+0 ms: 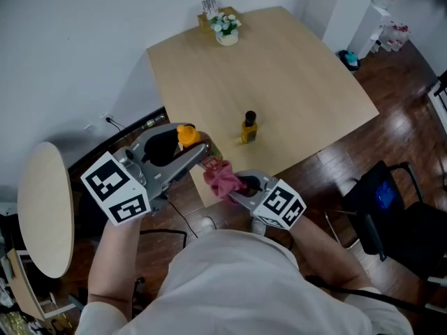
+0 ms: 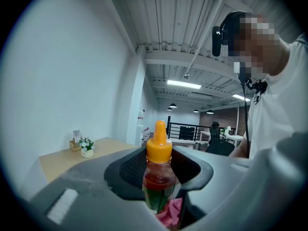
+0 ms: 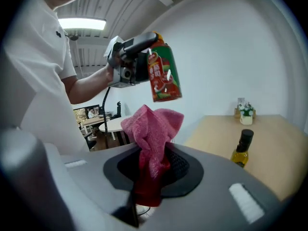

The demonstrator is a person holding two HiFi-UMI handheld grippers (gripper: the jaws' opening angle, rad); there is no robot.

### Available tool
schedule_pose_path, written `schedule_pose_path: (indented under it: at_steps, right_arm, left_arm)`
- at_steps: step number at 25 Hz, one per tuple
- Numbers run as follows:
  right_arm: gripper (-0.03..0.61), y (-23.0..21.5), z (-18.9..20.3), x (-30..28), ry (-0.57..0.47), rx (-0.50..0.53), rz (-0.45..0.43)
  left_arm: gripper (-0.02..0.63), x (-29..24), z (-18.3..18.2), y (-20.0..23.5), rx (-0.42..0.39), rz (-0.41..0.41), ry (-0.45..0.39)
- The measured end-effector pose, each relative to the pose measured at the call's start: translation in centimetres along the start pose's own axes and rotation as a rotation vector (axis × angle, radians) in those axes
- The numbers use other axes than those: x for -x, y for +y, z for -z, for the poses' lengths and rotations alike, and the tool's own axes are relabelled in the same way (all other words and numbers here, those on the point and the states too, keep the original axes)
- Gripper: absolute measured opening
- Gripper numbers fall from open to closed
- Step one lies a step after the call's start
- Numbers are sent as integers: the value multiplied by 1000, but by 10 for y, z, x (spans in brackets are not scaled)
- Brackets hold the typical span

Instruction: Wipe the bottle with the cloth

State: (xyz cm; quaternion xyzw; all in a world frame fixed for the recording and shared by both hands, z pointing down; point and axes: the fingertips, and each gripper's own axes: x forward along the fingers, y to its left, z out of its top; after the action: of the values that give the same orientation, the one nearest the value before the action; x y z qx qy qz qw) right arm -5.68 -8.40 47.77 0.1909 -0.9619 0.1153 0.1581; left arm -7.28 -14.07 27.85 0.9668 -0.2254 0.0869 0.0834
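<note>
My left gripper [image 1: 199, 152] is shut on a sauce bottle [image 2: 158, 177] with an orange cap [image 1: 186, 135] and a red and green label [image 3: 163, 76], held in the air off the table's near edge. My right gripper [image 1: 241, 185] is shut on a pink cloth [image 1: 222, 177], bunched upward [image 3: 153, 136] just below and beside the bottle's base. In the left gripper view a bit of the cloth [image 2: 171, 212] shows under the bottle.
A small oil bottle [image 1: 248, 127] with a black cap stands on the wooden table [image 1: 279, 68] near its front. A flower pot [image 1: 226, 29] and a card holder [image 1: 209, 9] sit at the far edge. A round side table [image 1: 45, 208] is left, a black chair [image 1: 391, 208] right.
</note>
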Motion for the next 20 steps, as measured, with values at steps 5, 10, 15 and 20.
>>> schedule_pose_path:
  at_steps: [5, 10, 15, 20]
  right_arm:
    - [86, -11, -3, -1, 0, -48, 18]
    - [86, -5, -32, -21, -20, -5, -5]
    - [86, -12, -41, -23, -19, 21, 22]
    - [87, -30, -38, -5, -19, 3, 92]
  left_arm:
    - [161, 4, -13, -6, -17, 34, -13]
    - [161, 1, -13, -11, -32, 61, -8]
    - [161, 2, -1, -6, -31, 64, 18]
    - [161, 4, 4, 1, -26, 66, 28]
